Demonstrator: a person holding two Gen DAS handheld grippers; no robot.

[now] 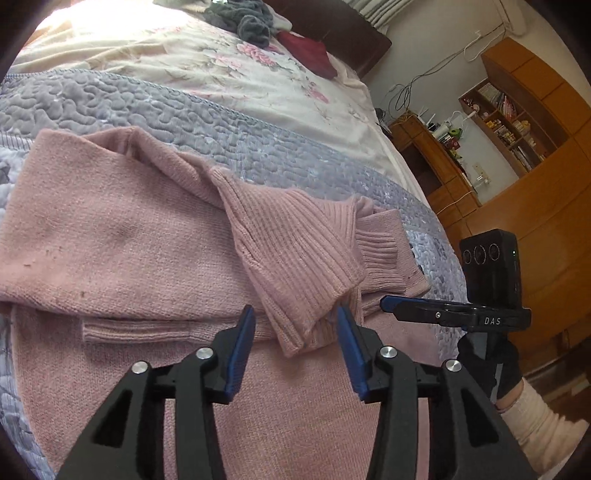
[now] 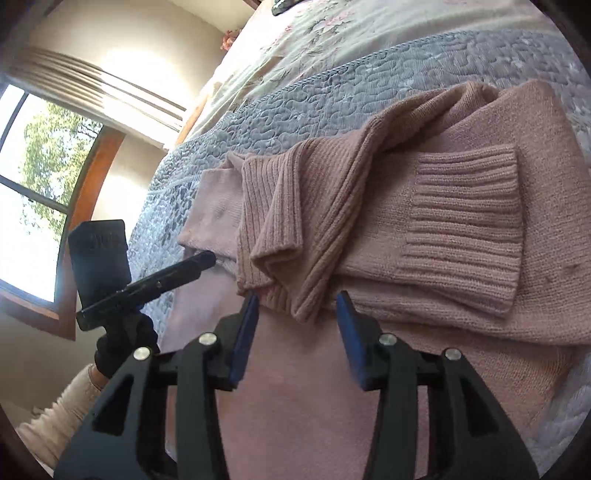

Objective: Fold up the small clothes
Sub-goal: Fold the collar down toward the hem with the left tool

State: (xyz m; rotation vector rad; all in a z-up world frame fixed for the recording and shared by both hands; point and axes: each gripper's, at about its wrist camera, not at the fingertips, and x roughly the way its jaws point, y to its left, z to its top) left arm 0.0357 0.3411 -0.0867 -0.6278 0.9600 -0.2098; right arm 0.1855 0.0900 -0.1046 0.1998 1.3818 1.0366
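Note:
A pink knit sweater (image 1: 122,236) lies flat on a grey quilt (image 1: 110,107), both sleeves folded in across its body. A ribbed sleeve (image 1: 295,251) runs diagonally, and its folded end sits just past my left gripper (image 1: 296,321), which is open and hovers low over the body. My right gripper (image 2: 298,304) is also open, with a bunched sleeve fold (image 2: 280,229) right in front of its tips and a ribbed cuff (image 2: 465,221) to the right. Each gripper shows side-on in the other's view: the right gripper (image 1: 388,302) at the sweater's right edge, the left gripper (image 2: 205,258) at its left edge.
Beyond the quilt lies a floral bedsheet (image 1: 229,70) with a heap of grey clothes (image 1: 243,18) and a dark red cloth (image 1: 306,51). A wooden bookshelf (image 1: 517,110) stands right of the bed, and a window (image 2: 33,177) left. A gloved hand (image 1: 487,365) holds the right gripper.

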